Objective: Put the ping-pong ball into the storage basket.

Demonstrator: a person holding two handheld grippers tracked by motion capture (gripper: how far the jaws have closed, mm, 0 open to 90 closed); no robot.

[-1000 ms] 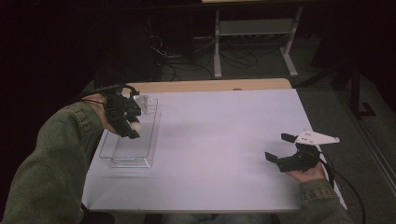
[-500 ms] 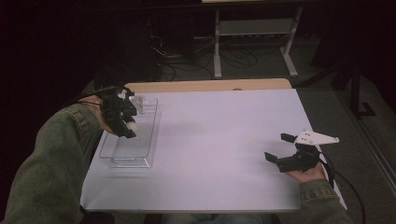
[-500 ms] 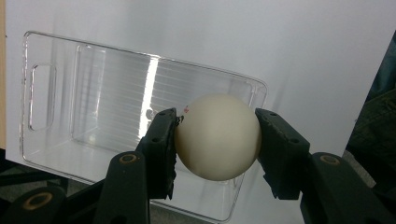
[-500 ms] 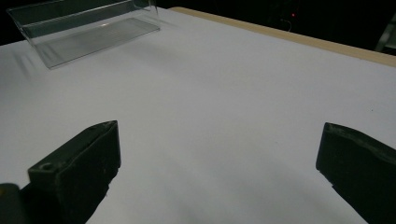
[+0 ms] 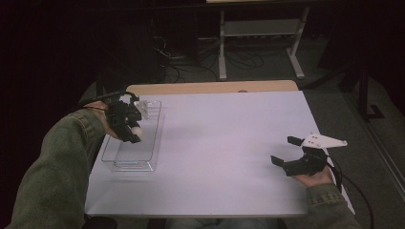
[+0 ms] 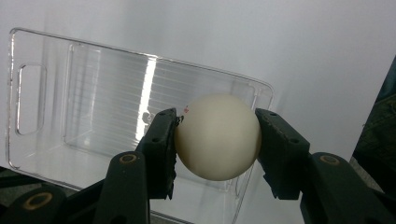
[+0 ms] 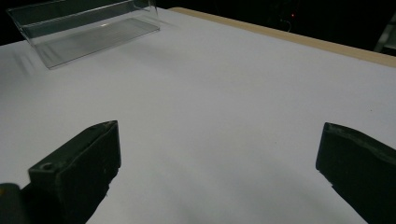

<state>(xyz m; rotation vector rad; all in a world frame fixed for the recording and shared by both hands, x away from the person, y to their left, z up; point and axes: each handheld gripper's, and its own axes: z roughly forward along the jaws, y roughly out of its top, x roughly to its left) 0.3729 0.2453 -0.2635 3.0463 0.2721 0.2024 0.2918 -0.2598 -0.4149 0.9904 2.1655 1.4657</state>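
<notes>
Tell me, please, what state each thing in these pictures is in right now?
Left tool: shut on the white ball, held above the clear bin.
White ball: gripped between both jaws, off the table.
Clear bin: upright on the table, nothing inside.
Right tool: open, holding nothing, low over the table.

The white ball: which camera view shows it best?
The left gripper view: the white ball appears large, clamped between the left gripper's jaws above the clear tray. The high view shows it small.

A white table (image 5: 224, 143), and a metal stand (image 5: 260, 33) on the dark floor behind
</notes>
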